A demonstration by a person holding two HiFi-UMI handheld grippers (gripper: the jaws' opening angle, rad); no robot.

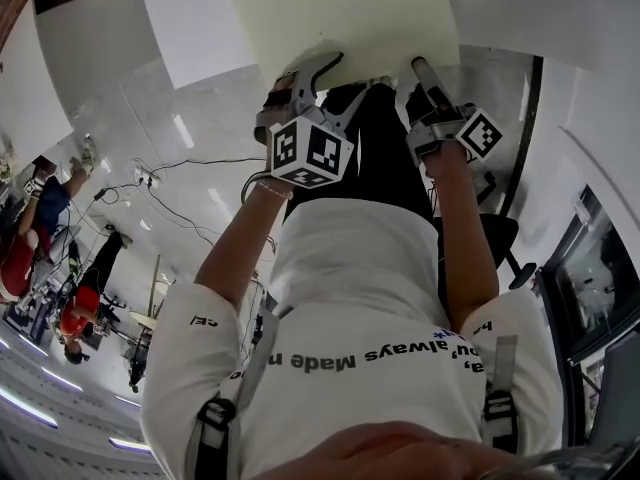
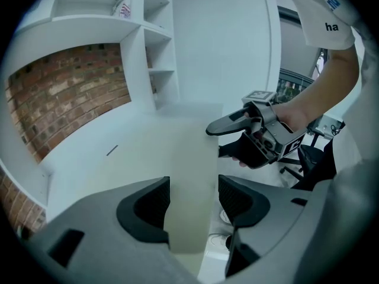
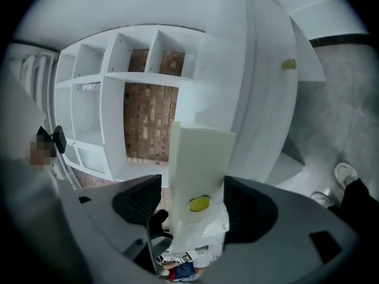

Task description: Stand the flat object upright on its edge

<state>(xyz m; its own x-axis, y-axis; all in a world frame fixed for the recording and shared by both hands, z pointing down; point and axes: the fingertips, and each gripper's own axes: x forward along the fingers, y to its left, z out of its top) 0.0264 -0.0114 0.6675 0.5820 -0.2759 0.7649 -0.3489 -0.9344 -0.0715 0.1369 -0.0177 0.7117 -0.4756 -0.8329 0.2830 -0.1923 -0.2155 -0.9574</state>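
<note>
- Holds the flat board [image 1: 345,18] out in front, at 12 o'clock in the head view, against the white worktop [image 2: 89,158].
- Takes its near edge with both tools: left gripper [image 2: 193,201] at the board's 7 o'clock corner, right gripper [image 3: 192,203] at about 5 o'clock on the same edge.
- Keeps the left fingers [image 2: 147,208] clenched on the board: pale surface filling the gap from pad to pad, then running away toward 12 o'clock in the left gripper view.
- Leaves the right fingers [image 3: 247,212] released: spread wide with the board standing between them, a sliver of gap at the 9 o'clock pad, very near the 3 o'clock pad, no squeeze visible.
- Shows the board there as a thick pale slab rising toward 12 o'clock, in front of a white shelf unit [image 3: 89,99] backed with brick [image 3: 145,99].
- Catches the right gripper in the left gripper view too, at the board's 3 o'clock edge, fingers parted either side of that edge.
- Contact between the board's far edge and the worktop: not readable.
</note>
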